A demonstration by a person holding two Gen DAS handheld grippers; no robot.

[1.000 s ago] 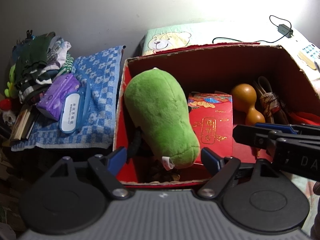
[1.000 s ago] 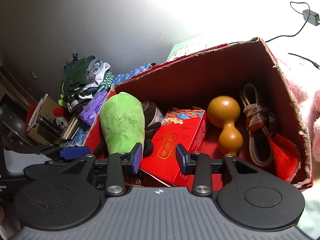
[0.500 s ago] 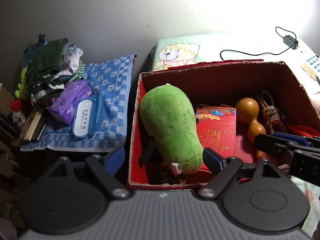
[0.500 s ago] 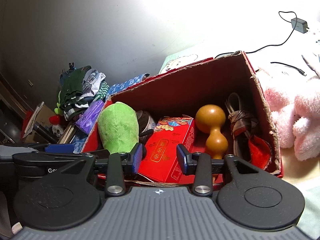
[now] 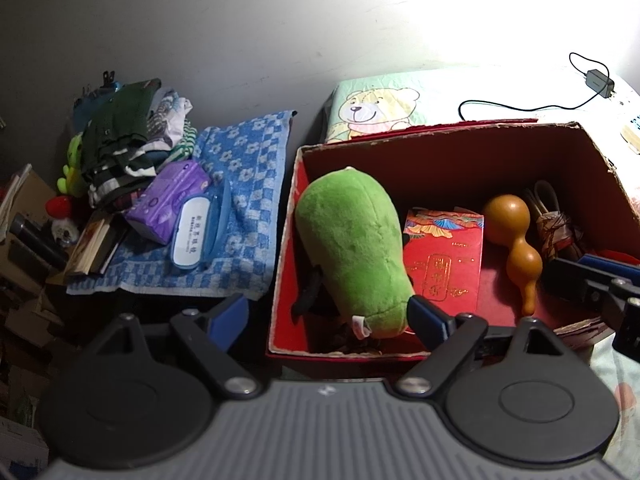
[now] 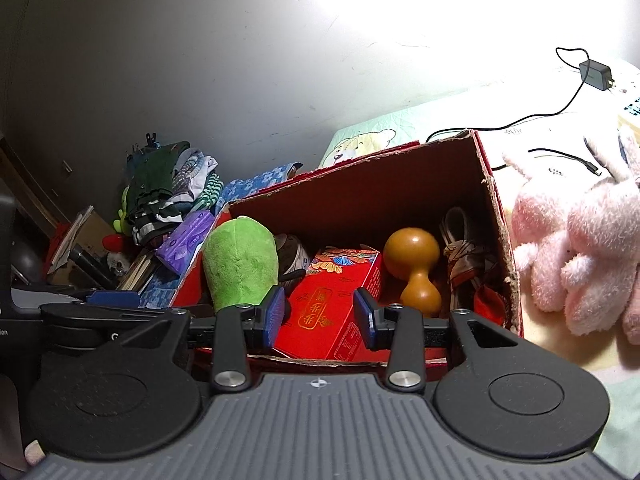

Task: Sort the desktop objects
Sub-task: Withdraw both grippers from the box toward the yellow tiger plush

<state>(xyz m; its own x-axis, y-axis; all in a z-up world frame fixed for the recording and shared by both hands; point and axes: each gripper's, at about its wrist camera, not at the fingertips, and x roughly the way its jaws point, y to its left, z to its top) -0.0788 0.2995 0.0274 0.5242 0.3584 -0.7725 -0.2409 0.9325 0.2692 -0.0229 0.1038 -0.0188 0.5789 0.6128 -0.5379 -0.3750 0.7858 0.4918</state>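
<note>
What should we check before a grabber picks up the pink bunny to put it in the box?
1. Left gripper jaws open, empty: ok.
2. Right gripper jaws open, empty: ok.
3. Pink bunny lies outside the box, uncovered: ok.
4. Cable near the bunny's ears, touching or apart: cannot tell.
5. Room in the box beside the green plush, red packet and gourd: not ok, crowded.

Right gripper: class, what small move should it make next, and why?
Probably ease the right gripper down onto the red gift box. It is open and empty, the box lies between its fingers inside the cardboard box, and the green plush toy is beside it.
</note>
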